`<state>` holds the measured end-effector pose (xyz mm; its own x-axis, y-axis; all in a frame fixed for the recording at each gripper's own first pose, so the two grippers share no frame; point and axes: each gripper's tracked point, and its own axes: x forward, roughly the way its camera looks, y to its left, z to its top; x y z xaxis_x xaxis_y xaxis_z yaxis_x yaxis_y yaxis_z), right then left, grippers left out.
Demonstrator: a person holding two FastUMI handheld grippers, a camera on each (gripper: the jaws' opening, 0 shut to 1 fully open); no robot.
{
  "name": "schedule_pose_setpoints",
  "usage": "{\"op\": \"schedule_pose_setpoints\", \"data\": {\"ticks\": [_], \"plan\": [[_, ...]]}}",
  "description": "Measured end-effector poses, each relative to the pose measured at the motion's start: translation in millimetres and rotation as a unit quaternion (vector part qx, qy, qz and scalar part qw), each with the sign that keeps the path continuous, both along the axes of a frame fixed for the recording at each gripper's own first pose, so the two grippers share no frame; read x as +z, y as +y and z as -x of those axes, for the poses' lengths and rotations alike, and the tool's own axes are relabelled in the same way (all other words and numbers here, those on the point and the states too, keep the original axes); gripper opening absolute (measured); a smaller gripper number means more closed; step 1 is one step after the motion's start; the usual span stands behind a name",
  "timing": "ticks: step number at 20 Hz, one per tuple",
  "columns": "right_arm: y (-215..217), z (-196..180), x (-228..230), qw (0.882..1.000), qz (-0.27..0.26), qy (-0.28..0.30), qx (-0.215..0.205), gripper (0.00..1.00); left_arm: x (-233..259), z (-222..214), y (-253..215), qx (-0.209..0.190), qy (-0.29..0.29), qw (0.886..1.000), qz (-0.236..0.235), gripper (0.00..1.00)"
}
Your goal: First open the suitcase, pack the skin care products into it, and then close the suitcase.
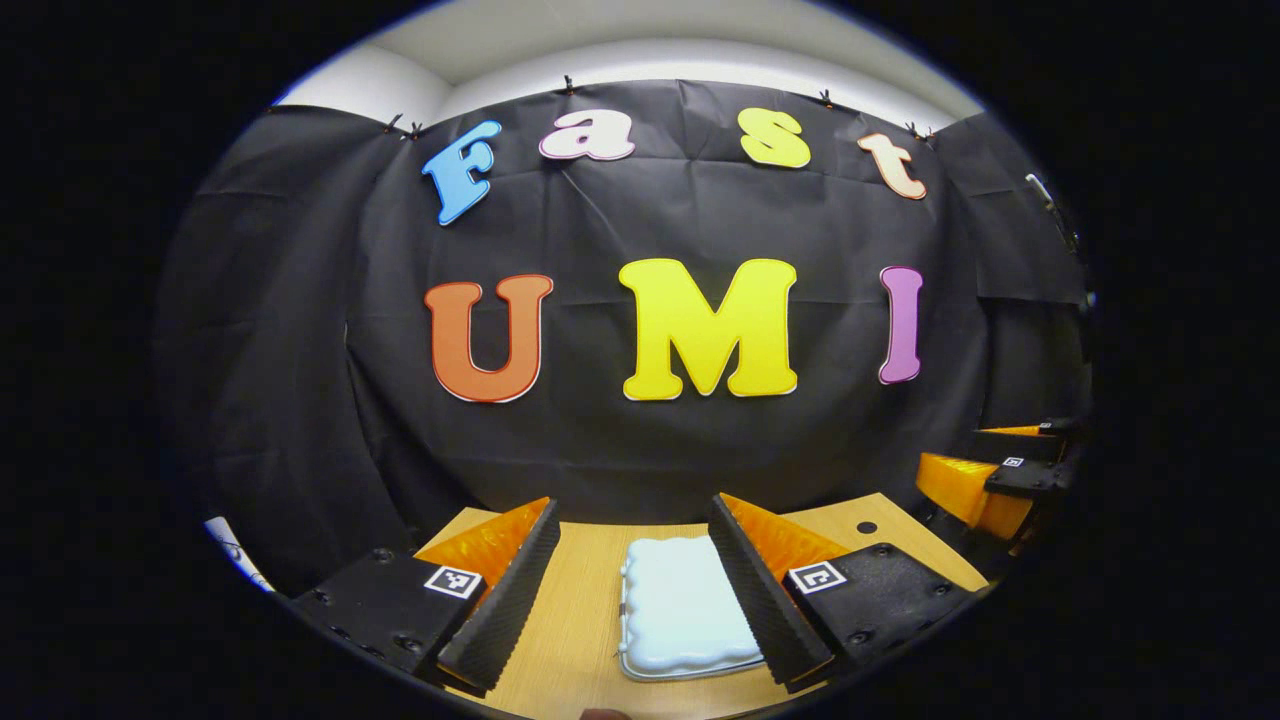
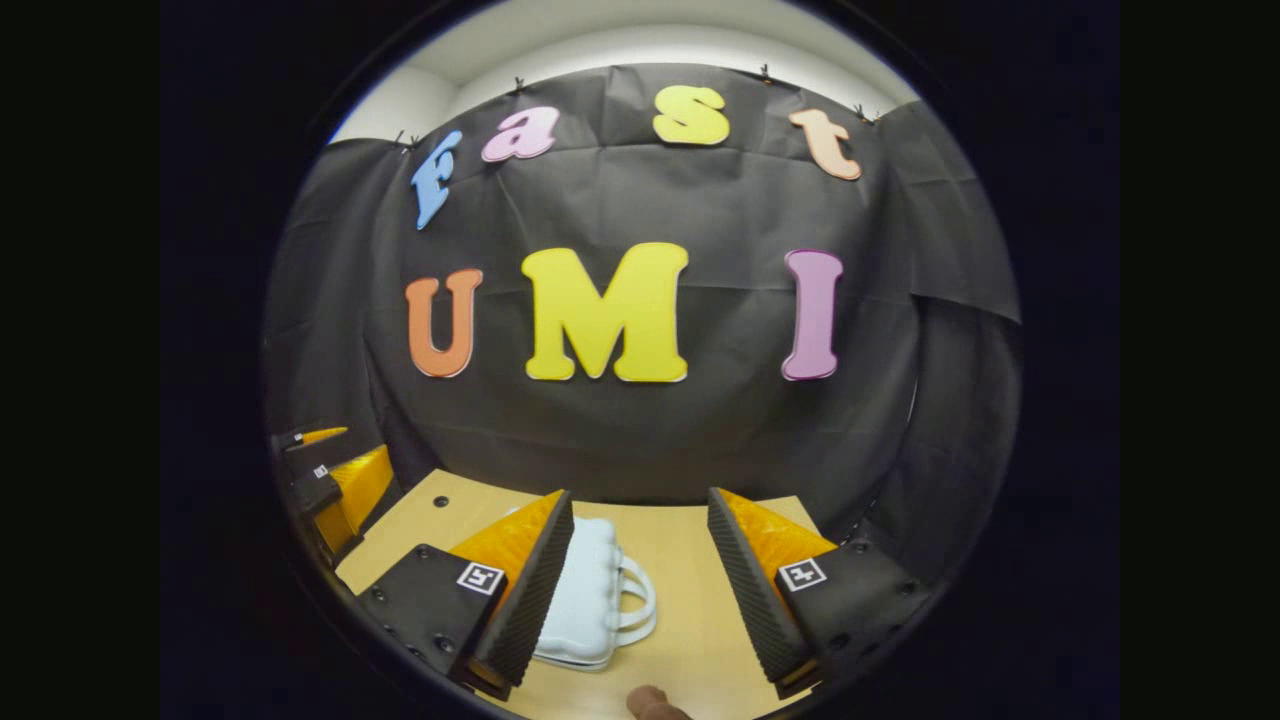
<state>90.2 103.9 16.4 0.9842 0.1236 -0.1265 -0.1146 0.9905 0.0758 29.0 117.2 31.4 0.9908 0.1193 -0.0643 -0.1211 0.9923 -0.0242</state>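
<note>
Wooden table (image 1: 585, 590), closed suitcase (image 1: 680, 610); left gripper (image 1: 630, 585), right gripper (image 2: 640, 580) both spread, empty. Opening lid next, probably.

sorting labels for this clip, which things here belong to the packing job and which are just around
Part of the job:
- pale blue suitcase, shut, lying flat on the table
- left tongs, open
- right tongs, open

Just around:
- wooden table
- small brown object at the near table edge; can't tell what it is
</note>
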Motion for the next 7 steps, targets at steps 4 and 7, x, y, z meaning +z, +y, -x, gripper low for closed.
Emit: {"op": "schedule_pose_setpoints", "data": {"ticks": [4,7], "plan": [[37,14,17,0.999,0.031,-0.029,0.017,0.81,-8,3,11,-0.008,0.009,1.000,0.013,0.95],[57,22,20,0.998,0.048,-0.037,0.028,0.80,-1,2,12,-0.018,-0.003,1.000,0.010,0.95]]}}
